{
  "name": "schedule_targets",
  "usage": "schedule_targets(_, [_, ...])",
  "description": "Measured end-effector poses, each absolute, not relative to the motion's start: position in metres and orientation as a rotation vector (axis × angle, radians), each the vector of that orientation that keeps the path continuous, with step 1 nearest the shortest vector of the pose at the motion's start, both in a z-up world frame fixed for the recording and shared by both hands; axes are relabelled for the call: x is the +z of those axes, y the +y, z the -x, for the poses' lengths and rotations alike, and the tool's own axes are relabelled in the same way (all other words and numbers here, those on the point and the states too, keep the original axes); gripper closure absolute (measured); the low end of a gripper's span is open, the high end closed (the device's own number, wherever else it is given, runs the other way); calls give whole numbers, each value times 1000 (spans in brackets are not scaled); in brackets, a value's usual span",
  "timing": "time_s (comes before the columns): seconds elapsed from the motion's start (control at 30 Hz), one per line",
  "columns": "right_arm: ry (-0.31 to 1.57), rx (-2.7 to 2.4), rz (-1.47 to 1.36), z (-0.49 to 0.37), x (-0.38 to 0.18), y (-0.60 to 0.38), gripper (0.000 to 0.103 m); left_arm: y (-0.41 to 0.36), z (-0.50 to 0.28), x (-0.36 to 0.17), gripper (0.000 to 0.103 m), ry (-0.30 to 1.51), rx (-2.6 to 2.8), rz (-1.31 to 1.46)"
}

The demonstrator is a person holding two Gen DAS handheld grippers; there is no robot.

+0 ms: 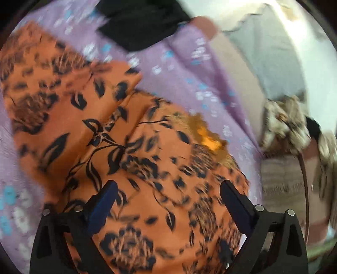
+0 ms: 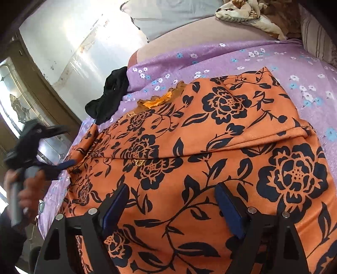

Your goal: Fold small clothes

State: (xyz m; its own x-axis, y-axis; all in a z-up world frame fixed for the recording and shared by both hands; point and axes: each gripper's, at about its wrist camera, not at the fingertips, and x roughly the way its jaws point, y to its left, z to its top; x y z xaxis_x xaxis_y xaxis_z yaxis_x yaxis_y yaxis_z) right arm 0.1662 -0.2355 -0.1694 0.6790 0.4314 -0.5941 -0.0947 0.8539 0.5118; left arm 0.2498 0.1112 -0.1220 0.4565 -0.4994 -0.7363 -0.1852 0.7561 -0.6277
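An orange garment (image 2: 210,137) with a black flower print lies partly folded on a purple flowered bedsheet (image 2: 231,57); a fold edge runs across its middle and a lace collar (image 2: 160,101) shows at its far left. My right gripper (image 2: 171,189) hovers open over its near part, nothing between the pads. In the left wrist view the same orange garment (image 1: 126,147) fills the blurred frame, and my left gripper (image 1: 168,187) stands open above it with nothing in it. The left gripper (image 2: 61,147) also shows in the right wrist view at the sheet's left edge, held by a hand (image 2: 27,189).
A black cloth (image 2: 109,94) lies bunched at the bed's left edge, beyond the collar. A beige flowered blanket (image 2: 248,16) is heaped at the head of the bed. A white wall (image 2: 94,42) and a wooden glazed door (image 2: 19,94) stand to the left.
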Motion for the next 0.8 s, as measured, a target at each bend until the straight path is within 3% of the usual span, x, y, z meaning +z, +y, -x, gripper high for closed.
schedule_targets(0.2, [739, 342, -521, -165, -172, -242, 16, 115, -262, -142, 22, 1130, -112, 806])
schedule_targets(0.23, [737, 344, -524, -165, -173, -242, 16, 114, -264, -142, 46, 1139, -93, 770])
schedule_targets(0.27, [734, 348, -530, -166, -173, -242, 16, 114, -266, -143, 86, 1167, -54, 712])
schedule_targets(0.3, [732, 350, -533, -165, -173, -243, 16, 114, -268, -147, 97, 1206, -19, 677])
schedule_targets(0.4, [730, 354, -541, -163, -173, -246, 16, 118, -259, -135, 97, 1168, 7, 695])
schedule_targets(0.53, [729, 355, -544, -160, -173, -247, 16, 105, -216, -84, 97, 987, 5, 554])
schedule_targets(0.63, [736, 349, -535, -160, -172, -246, 16, 113, -199, -106, 96, 1014, 116, 567])
schedule_targets(0.7, [744, 348, -532, -161, -171, -245, 16, 115, -209, -145, 95, 1158, 115, 571])
schedule_targets(0.8, [750, 349, -530, -161, -170, -244, 15, 122, -206, -139, 91, 1128, 80, 603])
